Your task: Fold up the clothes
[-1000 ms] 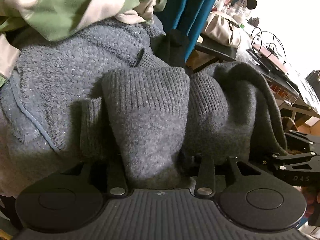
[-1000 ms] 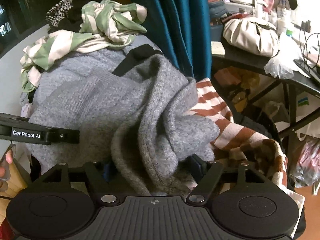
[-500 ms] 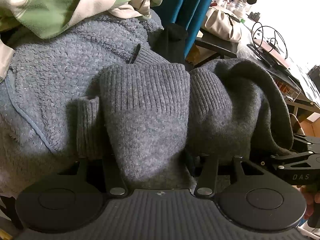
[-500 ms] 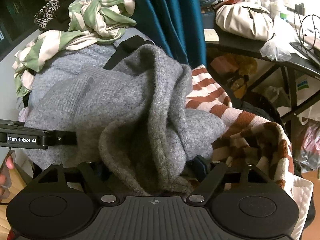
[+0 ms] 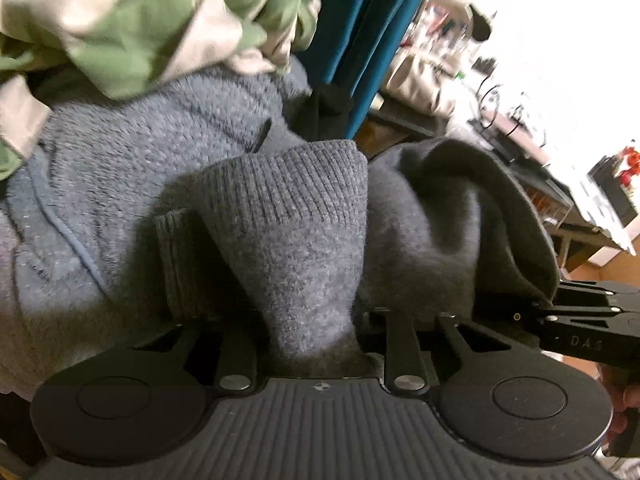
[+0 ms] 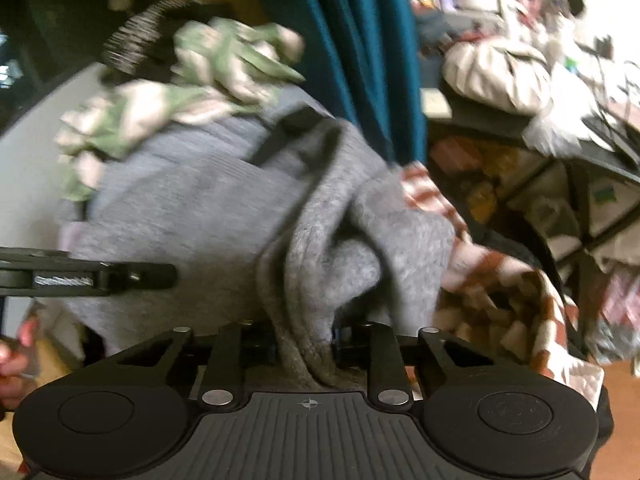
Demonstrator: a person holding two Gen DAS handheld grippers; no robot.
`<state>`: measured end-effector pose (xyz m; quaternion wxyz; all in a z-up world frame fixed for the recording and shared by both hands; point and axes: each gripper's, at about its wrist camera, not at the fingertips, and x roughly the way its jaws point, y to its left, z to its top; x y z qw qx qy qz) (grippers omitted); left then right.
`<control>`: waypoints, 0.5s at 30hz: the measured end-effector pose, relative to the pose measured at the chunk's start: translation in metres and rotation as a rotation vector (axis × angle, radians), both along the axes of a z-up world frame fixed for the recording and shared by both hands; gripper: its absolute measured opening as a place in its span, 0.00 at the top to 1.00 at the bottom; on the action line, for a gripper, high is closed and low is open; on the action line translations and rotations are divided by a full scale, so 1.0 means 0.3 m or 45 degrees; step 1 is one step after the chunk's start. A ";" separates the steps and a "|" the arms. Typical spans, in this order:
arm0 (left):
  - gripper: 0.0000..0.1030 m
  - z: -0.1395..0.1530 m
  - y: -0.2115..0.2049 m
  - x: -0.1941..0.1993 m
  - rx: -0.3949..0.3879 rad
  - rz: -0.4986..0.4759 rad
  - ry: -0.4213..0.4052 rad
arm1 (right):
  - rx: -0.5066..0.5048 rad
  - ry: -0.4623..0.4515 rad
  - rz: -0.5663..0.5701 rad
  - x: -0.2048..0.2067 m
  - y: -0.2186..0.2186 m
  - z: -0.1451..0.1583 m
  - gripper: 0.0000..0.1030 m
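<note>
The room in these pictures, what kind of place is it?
Probably a lived-in bedroom or home room: a heap of unfolded clothes, a teal curtain, and a cluttered desk with a beige bag.

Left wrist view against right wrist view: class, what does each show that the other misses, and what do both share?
Left only: the grey sweater's ribbed cuff.
Right only: a rust-and-cream striped garment and a black patterned cloth.
Both: the grey sweater pinched in each gripper, the green-and-cream garment, the teal curtain, the cluttered desk.
</note>
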<state>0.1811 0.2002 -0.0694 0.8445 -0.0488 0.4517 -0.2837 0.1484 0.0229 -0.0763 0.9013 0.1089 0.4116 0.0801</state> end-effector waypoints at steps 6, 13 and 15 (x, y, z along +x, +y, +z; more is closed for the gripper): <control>0.76 0.038 0.020 -0.040 0.008 -0.027 -0.007 | -0.024 -0.015 0.038 -0.006 0.036 0.024 0.80; 0.70 -0.023 -0.097 0.037 0.253 -0.041 0.104 | -0.088 0.062 -0.054 0.016 0.027 -0.025 0.78; 0.67 -0.035 -0.130 0.040 0.316 -0.061 0.098 | -0.102 0.067 -0.049 0.016 0.033 -0.024 0.77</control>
